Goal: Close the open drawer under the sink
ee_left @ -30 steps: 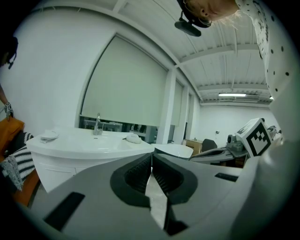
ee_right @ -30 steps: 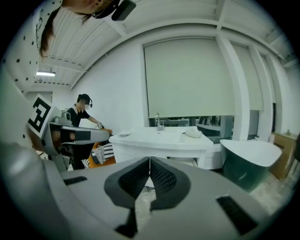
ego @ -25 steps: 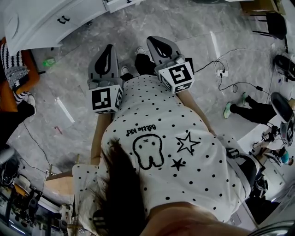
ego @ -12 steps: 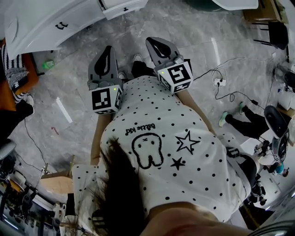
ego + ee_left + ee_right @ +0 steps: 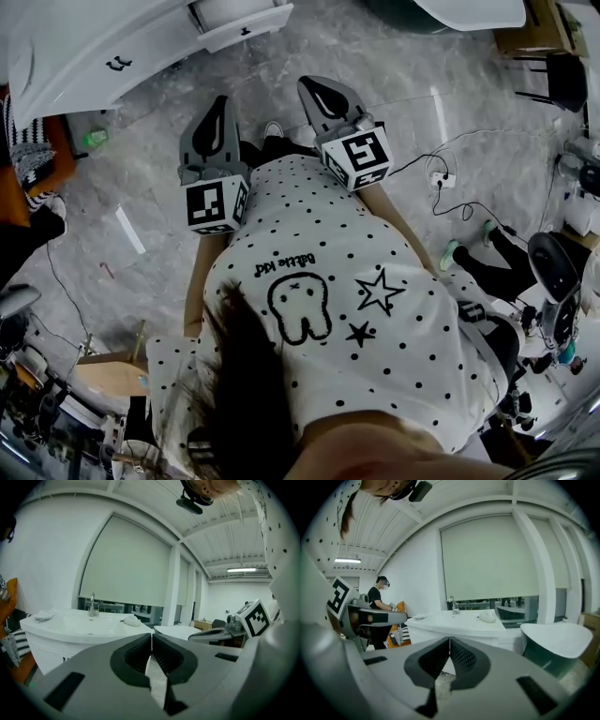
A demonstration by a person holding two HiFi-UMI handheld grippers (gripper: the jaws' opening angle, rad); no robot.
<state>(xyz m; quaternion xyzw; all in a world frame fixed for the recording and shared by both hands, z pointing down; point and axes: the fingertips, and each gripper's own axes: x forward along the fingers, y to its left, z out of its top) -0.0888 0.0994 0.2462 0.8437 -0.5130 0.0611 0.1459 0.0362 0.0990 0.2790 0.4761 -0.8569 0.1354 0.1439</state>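
The white sink cabinet (image 5: pixel 84 56) stands at the top left of the head view, and its open drawer (image 5: pixel 246 21) juts out toward the marble floor. Both grippers are held level in front of the person's dotted shirt, well short of the drawer. My left gripper (image 5: pixel 222 98) is shut with nothing in it; in the left gripper view (image 5: pixel 151 635) its tips meet below the basin (image 5: pixel 79 625). My right gripper (image 5: pixel 315 84) is also shut and empty; in the right gripper view (image 5: pixel 449 640) the tips meet in front of the cabinet (image 5: pixel 459 620).
A white tub (image 5: pixel 469 11) with a dark body stands right of the cabinet. Cables and a power strip (image 5: pixel 441 178) lie on the floor at right. Another person (image 5: pixel 378 597) stands left of the sink beside an orange seat (image 5: pixel 19 178). A dark chair (image 5: pixel 553 52) stands far right.
The cabinet and open drawer have slid down and nearer in the head view as the person walks toward them. Both grippers keep their place before the body, still shut.
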